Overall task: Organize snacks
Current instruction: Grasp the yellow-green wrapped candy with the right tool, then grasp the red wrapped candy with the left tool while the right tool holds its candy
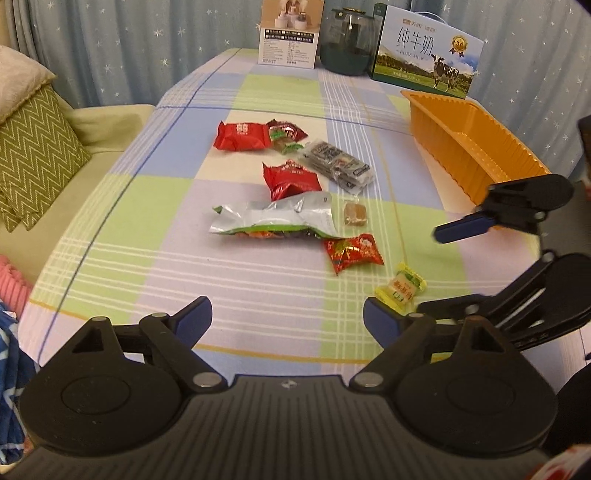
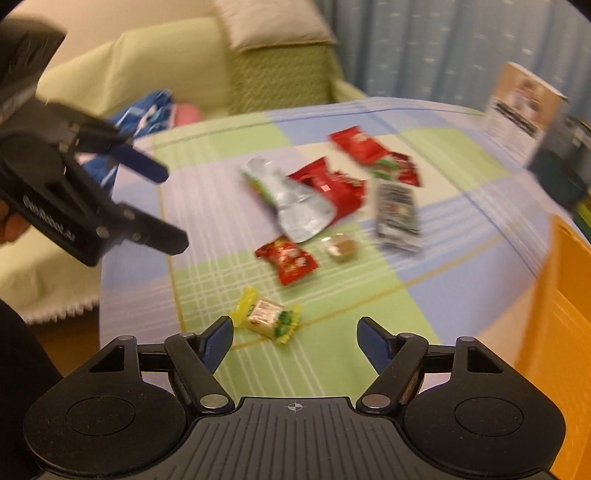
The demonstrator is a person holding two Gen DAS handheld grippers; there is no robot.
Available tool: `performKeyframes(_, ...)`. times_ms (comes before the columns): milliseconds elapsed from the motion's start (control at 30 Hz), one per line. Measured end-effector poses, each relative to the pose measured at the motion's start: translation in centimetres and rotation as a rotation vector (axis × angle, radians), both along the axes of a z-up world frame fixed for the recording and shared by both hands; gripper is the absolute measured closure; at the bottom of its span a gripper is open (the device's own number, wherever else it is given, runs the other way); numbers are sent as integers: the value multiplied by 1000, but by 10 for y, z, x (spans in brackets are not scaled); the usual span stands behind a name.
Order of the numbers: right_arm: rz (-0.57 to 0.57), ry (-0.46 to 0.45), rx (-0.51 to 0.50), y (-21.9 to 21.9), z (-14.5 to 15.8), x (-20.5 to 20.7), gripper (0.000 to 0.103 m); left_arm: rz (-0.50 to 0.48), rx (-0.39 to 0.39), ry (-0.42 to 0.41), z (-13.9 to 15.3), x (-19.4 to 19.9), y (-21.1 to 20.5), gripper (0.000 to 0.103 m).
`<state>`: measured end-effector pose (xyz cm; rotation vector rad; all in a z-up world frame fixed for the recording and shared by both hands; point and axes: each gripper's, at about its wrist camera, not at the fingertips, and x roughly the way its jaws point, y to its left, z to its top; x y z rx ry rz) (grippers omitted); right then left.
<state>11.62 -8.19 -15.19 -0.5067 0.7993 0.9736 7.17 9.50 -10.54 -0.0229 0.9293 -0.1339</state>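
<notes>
Several snack packets lie loose on the checked tablecloth: a yellow candy (image 1: 400, 288) (image 2: 267, 315), a red candy (image 1: 352, 252) (image 2: 287, 258), a silver pouch (image 1: 273, 218) (image 2: 295, 203), a brown cube (image 1: 355, 213) (image 2: 341, 248), two red packets (image 1: 290, 179) (image 1: 241, 136) and a grey packet (image 1: 336, 164) (image 2: 398, 216). An orange tray (image 1: 476, 147) (image 2: 554, 295) stands at the table's right. My left gripper (image 1: 288, 321) is open and empty above the near table. My right gripper (image 2: 295, 338) is open and empty, just short of the yellow candy; it also shows in the left wrist view (image 1: 436, 269).
A milk carton box (image 1: 428, 55), a dark glass jar (image 1: 349, 40) and a small white box (image 1: 290, 33) stand at the table's far end. A sofa with green cushions (image 1: 33, 158) lies left of the table. The right wrist view is motion-blurred.
</notes>
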Motion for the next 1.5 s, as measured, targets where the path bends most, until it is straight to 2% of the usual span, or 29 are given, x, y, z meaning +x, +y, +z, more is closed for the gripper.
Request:
performKeyframes(100, 40, -46, -17, 9, -9, 0, 43, 1, -11, 0, -3, 0, 1, 15)
performKeyframes(233, 31, -23, 14, 11, -13, 9, 49, 3, -25, -3, -4, 0, 1, 16)
performKeyframes(400, 19, 51, 55, 8, -11, 10, 82, -22, -16, -14, -4, 4, -5, 16)
performKeyframes(500, -33, 58, 66, 2, -5, 9, 82, -70, 3, -31, -3, 8, -12, 15)
performKeyframes(667, -175, 42, 103, -26, 12, 9, 82, -208, 38, -57, -5, 19, -29, 16)
performKeyframes(800, -260, 40, 116, -47, 18, 12, 82, -289, 56, -32, -15, 37, -40, 31)
performKeyframes(867, -291, 35, 115, -54, 19, 12, 82, -280, 29, 1, -20, 47, -42, 37)
performKeyframes(1000, -349, 41, 123, -68, 21, 10, 82, -214, -79, 43, -26, 62, -42, 38)
performKeyframes(1167, -401, 40, 142, -76, 22, 11, 82, -123, -107, 42, -29, 71, -46, 39)
performKeyframes(1233, -413, 41, 147, -78, 22, 11, 82, -103, -97, 37, -28, 72, -48, 48)
performKeyframes(1300, -423, 38, 149, -79, 22, 11, 82, -95, -68, 30, -28, 71, -51, 60)
performKeyframes(1367, -437, 36, 156, -80, 23, 10, 82, -100, -28, 24, -28, 70, -55, 65)
performKeyframes(1500, -464, 31, 170, -83, 26, 8, 82, -114, -10, 28, -27, 66, -56, 71)
